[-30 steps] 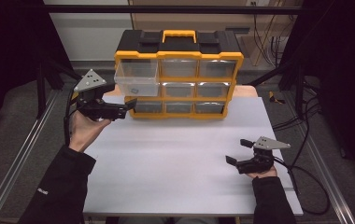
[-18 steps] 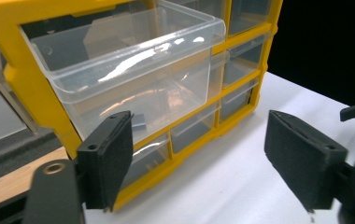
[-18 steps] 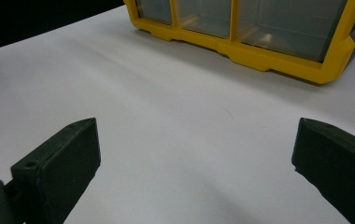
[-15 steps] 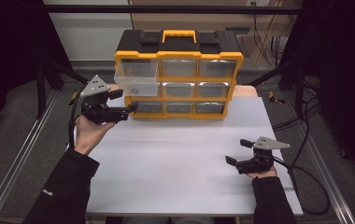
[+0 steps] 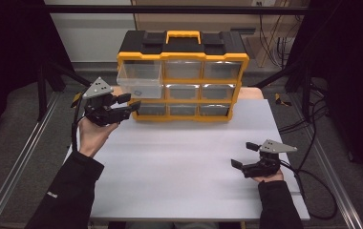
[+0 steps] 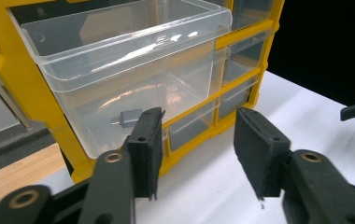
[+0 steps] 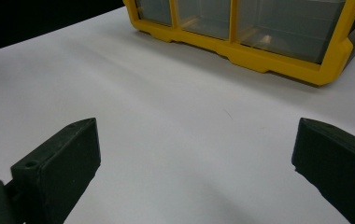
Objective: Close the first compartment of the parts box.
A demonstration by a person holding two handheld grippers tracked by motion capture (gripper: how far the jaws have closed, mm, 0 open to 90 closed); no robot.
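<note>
Drawer (image 5: 140,80), pulled out toward the person, long axis front-to-back; left gripper (image 5: 128,106) jaws narrowly apart, right gripper (image 5: 244,155) jaws wide.

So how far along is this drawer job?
Done: the top-left clear drawer of the yellow organizer is pulled out. A small grey part lies inside it. In hand: nothing. The left gripper sits open just in front of the drawer, and the right gripper rests open on the white table. Left, probably: reaching in for the part, then closing the drawer.

top-left drawer (image 5: 140,79) out, left hand-held gripper (image 5: 128,104) near
</note>
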